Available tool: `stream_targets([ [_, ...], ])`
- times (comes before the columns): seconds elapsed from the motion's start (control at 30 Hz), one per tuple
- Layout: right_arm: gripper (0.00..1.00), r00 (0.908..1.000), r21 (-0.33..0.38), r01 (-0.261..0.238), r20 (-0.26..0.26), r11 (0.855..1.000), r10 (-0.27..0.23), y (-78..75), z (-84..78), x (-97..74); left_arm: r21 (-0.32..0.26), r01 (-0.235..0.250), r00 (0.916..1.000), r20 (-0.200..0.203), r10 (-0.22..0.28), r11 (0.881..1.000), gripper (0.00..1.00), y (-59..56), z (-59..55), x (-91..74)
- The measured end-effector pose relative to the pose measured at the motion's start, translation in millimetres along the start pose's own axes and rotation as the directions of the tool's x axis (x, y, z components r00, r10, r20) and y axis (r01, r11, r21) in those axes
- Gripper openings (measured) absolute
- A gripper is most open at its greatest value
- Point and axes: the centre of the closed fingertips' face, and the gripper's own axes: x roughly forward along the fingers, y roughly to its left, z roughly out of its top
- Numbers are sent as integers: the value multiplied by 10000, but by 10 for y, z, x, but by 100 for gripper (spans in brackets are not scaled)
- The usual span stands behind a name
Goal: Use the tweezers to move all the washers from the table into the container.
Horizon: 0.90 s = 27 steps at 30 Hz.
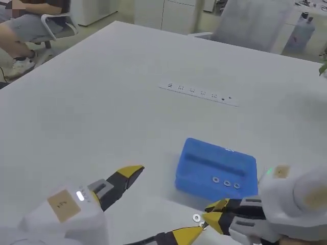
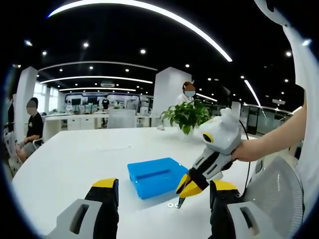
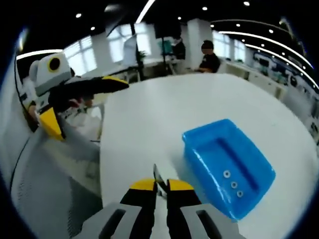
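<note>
White workbench (image 1: pixel 102 92), recessed socket strip (image 1: pixel 199 94), potted plant (image 2: pixel 187 115), mesh chair (image 2: pixel 280 195), seated person (image 2: pixel 33 130)

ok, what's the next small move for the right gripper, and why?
Probably ease the right gripper down so the tweezers straddle the washer lying on the table just short of the container, then pinch. Three washers already lie inside; this one looks like the last outside.

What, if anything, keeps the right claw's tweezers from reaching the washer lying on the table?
Probably nothing, so likely yes: the right claw grips the tweezers, their tip close beside the washer, which lies uncovered on the table just outside the blue container.
</note>
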Motion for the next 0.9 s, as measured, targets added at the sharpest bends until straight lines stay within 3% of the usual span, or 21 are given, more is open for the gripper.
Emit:
stream_targets([
  [0.07, 3, 10000, -585, 38, -79, 9983, -42, 50, 5, 9, 3, 2, 10000, -14, -2, 10000, 75, 3, -4, -1],
  [0.3, 2, 9990, -1224, 434, -1, 9915, -438, 73, 32, 44, 25, -29, 10000, 6, 29, 10000, 75, 13, -3, -5],
  [0.37, 2, 9985, -1225, 533, -40, 9910, -542, 86, 43, 48, -9, -30, 10000, 9, 30, 10000, 75, 15, -5, -6],
  [0.5, 2, 9965, -1036, 756, 421, 9917, -716, 30, 197, -29, -19, -87, 10000, 13, 87, 10000, 75, 27, -6, -10],
  [0.7, 2, 9856, -657, 1238, 1244, 9901, -1150, -207, 502, -215, 0, -93, 10000, 33, 93, 10000, 75, 24, -1, -10],
  [0.9, 2, 9634, 652, 1512, 2137, 9863, -1618, -542, 769, -346, -15, -122, 9999, 57, 122, 9999, 75, 28, 4, -12],
])
